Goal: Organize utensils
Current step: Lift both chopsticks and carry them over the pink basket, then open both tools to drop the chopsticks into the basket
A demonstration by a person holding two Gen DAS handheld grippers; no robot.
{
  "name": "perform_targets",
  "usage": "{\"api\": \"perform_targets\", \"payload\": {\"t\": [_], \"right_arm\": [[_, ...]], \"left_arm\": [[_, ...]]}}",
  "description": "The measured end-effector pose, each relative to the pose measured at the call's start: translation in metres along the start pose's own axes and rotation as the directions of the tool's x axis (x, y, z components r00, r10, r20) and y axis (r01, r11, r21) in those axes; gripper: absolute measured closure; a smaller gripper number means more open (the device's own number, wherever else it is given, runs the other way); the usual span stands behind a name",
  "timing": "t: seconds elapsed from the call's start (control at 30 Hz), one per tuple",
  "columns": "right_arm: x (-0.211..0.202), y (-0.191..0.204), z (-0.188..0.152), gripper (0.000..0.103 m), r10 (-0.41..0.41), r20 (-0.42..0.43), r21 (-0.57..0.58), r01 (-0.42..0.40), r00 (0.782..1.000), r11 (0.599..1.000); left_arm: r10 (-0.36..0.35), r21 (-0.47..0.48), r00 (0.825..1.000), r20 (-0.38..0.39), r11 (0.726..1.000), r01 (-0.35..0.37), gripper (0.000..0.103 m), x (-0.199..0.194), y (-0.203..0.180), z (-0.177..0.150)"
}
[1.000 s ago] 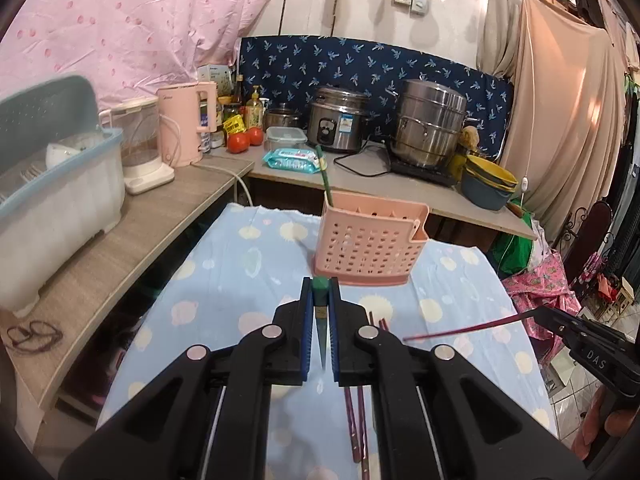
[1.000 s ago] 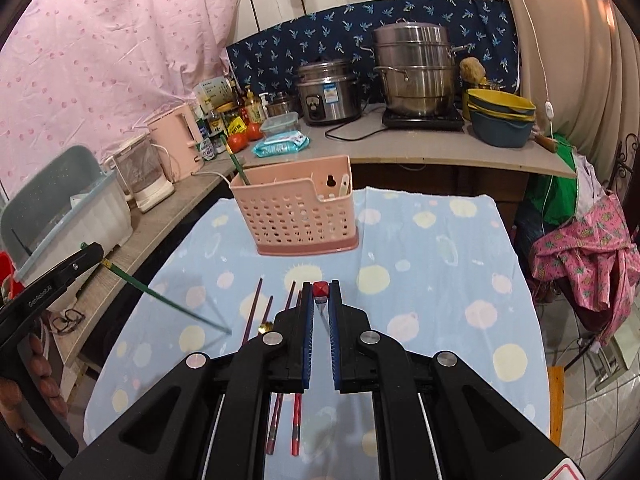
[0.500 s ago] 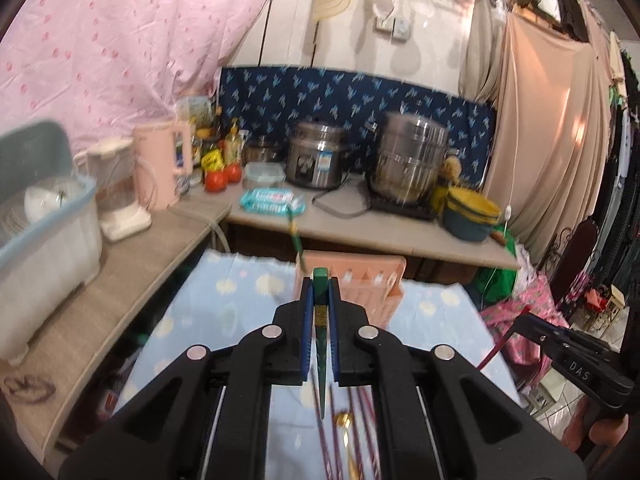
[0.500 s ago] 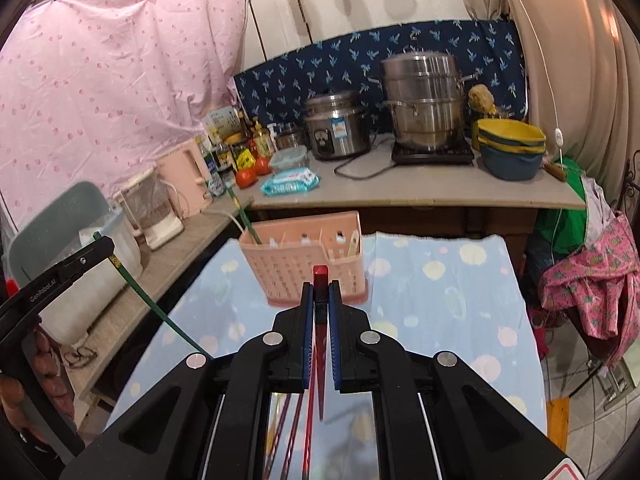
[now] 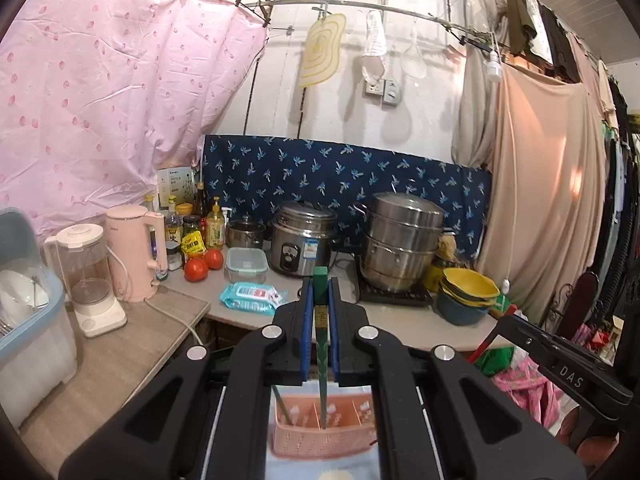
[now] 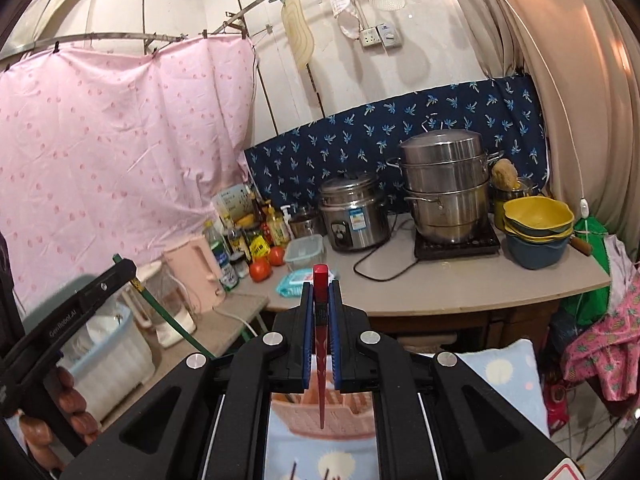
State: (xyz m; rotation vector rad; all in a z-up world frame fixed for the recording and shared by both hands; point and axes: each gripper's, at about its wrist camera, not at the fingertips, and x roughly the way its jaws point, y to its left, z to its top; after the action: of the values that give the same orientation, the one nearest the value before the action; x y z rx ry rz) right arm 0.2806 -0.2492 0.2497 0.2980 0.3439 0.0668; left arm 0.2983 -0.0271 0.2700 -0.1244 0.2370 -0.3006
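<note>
1. Blue spotted tablecloth is our work surface; loose chopsticks lie on it nearest us.
2. Our left gripper clamps a green chopstick tip-down so it can drop into the pink basket.
3. Our right gripper pinches a red chopstick likewise over the basket.
4. Beyond: counter with rice cooker.

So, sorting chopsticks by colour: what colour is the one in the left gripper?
Green; the chopstick shows best in the left wrist view.
</note>
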Motion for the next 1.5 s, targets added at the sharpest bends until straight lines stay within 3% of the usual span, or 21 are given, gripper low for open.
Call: {"api": "perform_targets", "payload": {"t": [0.17, 0.57, 0.63, 0.67, 0.7, 0.73, 0.77, 0.8, 0.83, 1.0, 1.5], "right_arm": [[0.042, -0.004, 0.001, 0.096, 0.008, -0.009, 0.028, -0.007, 1.0, 1.0], [0.115, -0.026, -0.068, 0.095, -0.039, -0.202, 0.014, 0.042, 0.979, 0.999], [0.116, -0.028, -0.073, 0.086, -0.055, -0.202, 0.008, 0.058, 0.978, 0.998], [0.114, -0.028, -0.073, 0.069, -0.07, -0.199, 0.005, 0.072, 0.978, 0.997], [0.11, -0.029, -0.074, 0.06, -0.079, -0.186, 0.01, 0.082, 0.979, 0.997], [0.106, -0.03, -0.074, 0.049, -0.082, -0.171, 0.015, 0.086, 0.982, 0.996], [0.099, -0.03, -0.073, 0.047, -0.089, -0.153, 0.014, 0.092, 0.984, 0.996], [0.093, -0.028, -0.073, 0.047, -0.097, -0.145, 0.002, 0.098, 0.985, 0.995], [0.088, -0.026, -0.071, 0.047, -0.102, -0.141, -0.01, 0.102, 0.985, 0.995], [0.053, -0.018, -0.08, 0.04, -0.103, -0.13, -0.048, 0.098, 0.986, 0.994], [-0.04, 0.013, -0.146, 0.039, -0.098, -0.198, -0.14, 0.071, 0.975, 0.988]], "left_arm": [[0.036, 0.024, 0.999, -0.028, 0.999, -0.035, 0.096, 0.035, 0.006, -0.01], [0.059, -0.015, 0.978, -0.199, 0.998, -0.063, 0.096, 0.084, 0.032, -0.077], [0.065, -0.014, 0.975, -0.211, 0.997, -0.069, 0.096, 0.085, 0.034, -0.083], [0.069, -0.011, 0.975, -0.212, 0.997, -0.073, 0.093, 0.084, 0.034, -0.085], [0.088, -0.002, 0.974, -0.208, 0.996, -0.09, 0.079, 0.082, 0.033, -0.087], [0.104, 0.009, 0.974, -0.201, 0.994, -0.105, 0.072, 0.08, 0.031, -0.089], [0.124, 0.022, 0.974, -0.192, 0.992, -0.123, 0.053, 0.077, 0.029, -0.09], [0.148, 0.037, 0.973, -0.177, 0.989, -0.144, 0.04, 0.07, 0.026, -0.091], [0.169, 0.049, 0.971, -0.169, 0.985, -0.163, 0.036, 0.065, 0.024, -0.092], [0.178, 0.059, 0.965, -0.19, 0.984, -0.169, 0.035, 0.038, 0.017, -0.097], [0.217, 0.057, 0.943, -0.252, 0.976, -0.209, 0.035, -0.056, 0.01, -0.133]]}}
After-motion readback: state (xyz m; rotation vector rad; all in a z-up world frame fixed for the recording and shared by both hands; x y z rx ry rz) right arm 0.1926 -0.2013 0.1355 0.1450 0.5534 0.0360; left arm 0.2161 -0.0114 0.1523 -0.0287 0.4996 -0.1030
